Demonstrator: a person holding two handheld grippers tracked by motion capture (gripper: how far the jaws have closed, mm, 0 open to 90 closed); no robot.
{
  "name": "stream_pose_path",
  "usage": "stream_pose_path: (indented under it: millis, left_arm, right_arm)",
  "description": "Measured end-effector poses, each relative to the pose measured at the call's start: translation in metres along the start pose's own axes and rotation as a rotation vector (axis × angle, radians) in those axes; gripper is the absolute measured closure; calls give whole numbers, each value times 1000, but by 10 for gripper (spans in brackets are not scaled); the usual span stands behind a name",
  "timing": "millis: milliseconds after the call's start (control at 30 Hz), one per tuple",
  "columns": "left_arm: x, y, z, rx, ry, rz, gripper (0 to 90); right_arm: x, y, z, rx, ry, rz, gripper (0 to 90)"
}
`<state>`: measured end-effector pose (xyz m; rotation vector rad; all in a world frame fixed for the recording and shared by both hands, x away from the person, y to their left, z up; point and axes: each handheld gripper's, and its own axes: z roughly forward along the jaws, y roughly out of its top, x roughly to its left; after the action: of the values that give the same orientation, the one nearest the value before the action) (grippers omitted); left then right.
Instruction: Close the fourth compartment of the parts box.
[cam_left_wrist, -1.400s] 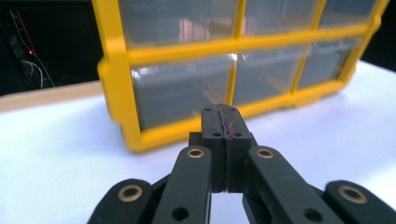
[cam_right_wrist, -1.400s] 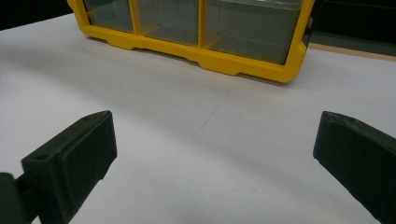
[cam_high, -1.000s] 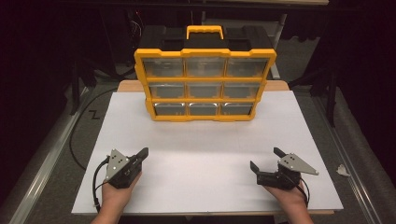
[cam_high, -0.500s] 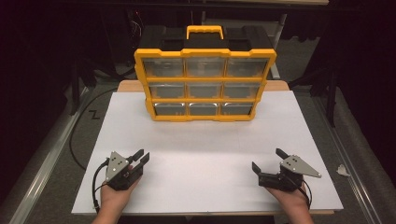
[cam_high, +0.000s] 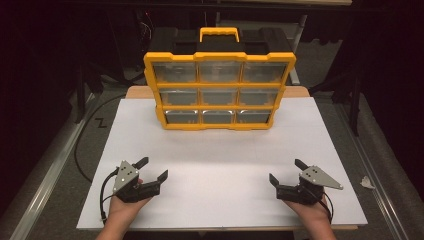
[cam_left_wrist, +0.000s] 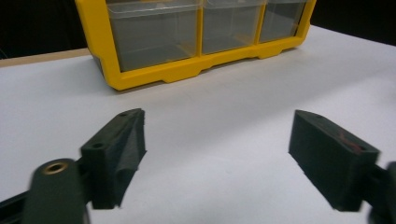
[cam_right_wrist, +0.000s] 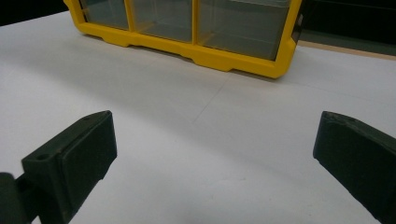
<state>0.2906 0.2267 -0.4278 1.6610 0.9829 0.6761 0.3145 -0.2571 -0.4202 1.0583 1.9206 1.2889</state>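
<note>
A yellow and black organiser box (cam_high: 219, 80) with several clear drawers stands upright at the far middle of the white table sheet (cam_high: 220, 150). Its lower drawers also face me in the left gripper view (cam_left_wrist: 196, 32) and the right gripper view (cam_right_wrist: 196, 28). My left gripper (cam_high: 152, 170) rests near the front left edge; its jaws have just been opening and stand open with nothing between them (cam_left_wrist: 217, 156). At the front right, my right gripper (cam_high: 286, 172) is open too, over bare sheet (cam_right_wrist: 215, 158).
A wooden table edge (cam_high: 137, 92) shows behind the sheet. A black cable (cam_high: 85, 145) curls on the floor at the left. A small white scrap (cam_high: 367, 182) lies off the sheet's right side. Dark surroundings ring the table.
The left gripper's jaws have spread from shut to wide apart. Both hands have stayed where they were, and the right gripper's jaws look the same.
</note>
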Motion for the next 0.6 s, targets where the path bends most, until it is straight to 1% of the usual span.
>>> stream_pose_path:
  millis: [67,133,167,200,300,500,600]
  left_arm:
    - [1,1,0,-2,3,-14,125]
    - [1,3,1,17,21,-15,15]
    - [0,3,1,22,33,-12,0]
    - [0,4,1,18,42,-14,0]
    - [2,4,-1,14,46,-19,0]
    - [3,1,-1,47,46,-8,0]
    - [2,1,0,50,46,-5,0]
  right_arm:
    - [0,0,0,0,0,-2,9]
    - [0,0,0,1,1,-3,9]
    - [0,0,0,1,2,-2,9]
    - [0,0,0,0,1,-2,9]
    - [0,0,0,0,-1,0,9]
    - [0,0,-1,-2,-3,4,9]
    - [0,-1,-1,-1,-2,7,9]
